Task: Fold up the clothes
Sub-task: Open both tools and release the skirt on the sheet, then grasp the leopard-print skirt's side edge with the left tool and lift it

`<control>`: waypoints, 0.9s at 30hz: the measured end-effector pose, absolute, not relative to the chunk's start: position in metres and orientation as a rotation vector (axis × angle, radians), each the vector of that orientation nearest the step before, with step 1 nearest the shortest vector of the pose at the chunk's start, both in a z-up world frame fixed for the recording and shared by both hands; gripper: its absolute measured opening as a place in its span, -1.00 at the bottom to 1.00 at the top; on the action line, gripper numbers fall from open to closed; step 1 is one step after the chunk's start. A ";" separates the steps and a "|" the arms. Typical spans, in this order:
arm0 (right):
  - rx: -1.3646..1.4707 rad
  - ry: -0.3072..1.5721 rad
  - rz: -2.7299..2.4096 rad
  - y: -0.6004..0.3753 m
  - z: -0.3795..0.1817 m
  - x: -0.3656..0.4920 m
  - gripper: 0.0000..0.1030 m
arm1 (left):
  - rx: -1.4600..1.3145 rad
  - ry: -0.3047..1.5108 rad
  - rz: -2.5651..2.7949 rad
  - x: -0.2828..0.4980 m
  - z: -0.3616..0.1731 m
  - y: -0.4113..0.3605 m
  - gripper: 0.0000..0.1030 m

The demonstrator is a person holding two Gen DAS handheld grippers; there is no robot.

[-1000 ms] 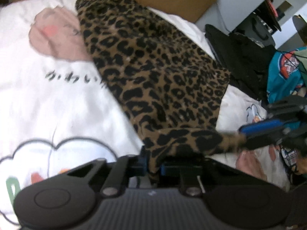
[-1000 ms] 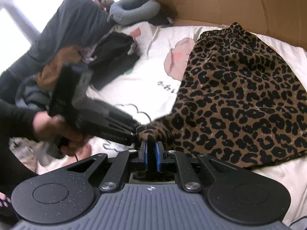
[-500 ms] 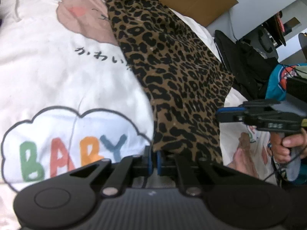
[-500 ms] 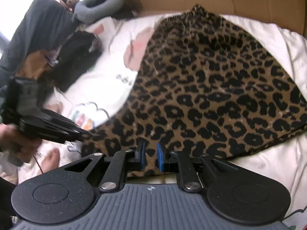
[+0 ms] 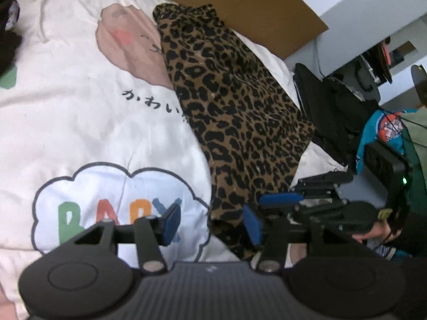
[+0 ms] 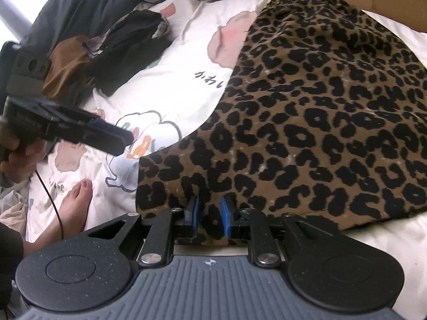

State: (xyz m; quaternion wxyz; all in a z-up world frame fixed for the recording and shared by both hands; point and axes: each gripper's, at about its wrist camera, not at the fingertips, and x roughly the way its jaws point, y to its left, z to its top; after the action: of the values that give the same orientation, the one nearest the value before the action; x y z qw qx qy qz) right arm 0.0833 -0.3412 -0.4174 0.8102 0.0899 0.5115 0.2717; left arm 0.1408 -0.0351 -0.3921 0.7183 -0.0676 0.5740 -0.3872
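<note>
A leopard-print garment (image 5: 240, 112) lies folded and flat on the white printed bedsheet (image 5: 80, 106). My left gripper (image 5: 210, 225) hovers over its near corner. Its jaws are opening, and the blue pads stand wide apart, with only the corner's edge below the gap. My right gripper (image 6: 210, 214) is low over the garment's (image 6: 320, 106) near hem. Its jaws are also opening, and fabric shows in the narrow gap without being pinched. Each gripper appears in the other's view: the right gripper (image 5: 277, 200) in the left wrist view, and the left gripper (image 6: 120, 138) in the right wrist view.
Brown cardboard (image 5: 267, 13) lines the far side of the bed. Dark clothes (image 6: 128, 45) are piled at the left, and a black bag (image 5: 328, 106) and a teal garment (image 5: 384, 128) at the right. A person's bare foot (image 6: 74, 202) rests on the sheet near the hem.
Both grippers had the garment's hem pinched and lifted. The hem now lies flat on the bed. The left jaws have spread wide and let go, and the right jaws have parted and sunk.
</note>
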 end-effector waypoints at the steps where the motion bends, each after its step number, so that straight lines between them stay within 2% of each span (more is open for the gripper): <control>1: 0.187 1.094 0.587 -0.340 -0.418 0.083 -0.65 | -0.151 1.275 -0.854 0.142 -0.395 -0.039 0.06; 13: 0.158 1.098 0.668 -0.316 -0.421 0.077 -0.61 | -0.252 1.377 -0.877 0.143 -0.430 -0.059 0.16; 24: 0.220 1.066 0.685 -0.331 -0.402 0.069 -0.59 | -0.466 1.440 -0.905 0.138 -0.444 -0.043 0.12; 27: 0.237 1.048 0.627 -0.346 -0.398 0.074 -0.59 | -0.549 1.458 -0.892 0.138 -0.451 -0.039 0.00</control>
State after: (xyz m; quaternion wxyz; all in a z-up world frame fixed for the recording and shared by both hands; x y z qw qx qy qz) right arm 0.0739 -0.3462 -0.3979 0.8126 0.1111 0.4909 0.2939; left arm 0.1379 -0.0389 -0.4514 0.6234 -0.2393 0.6349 -0.3886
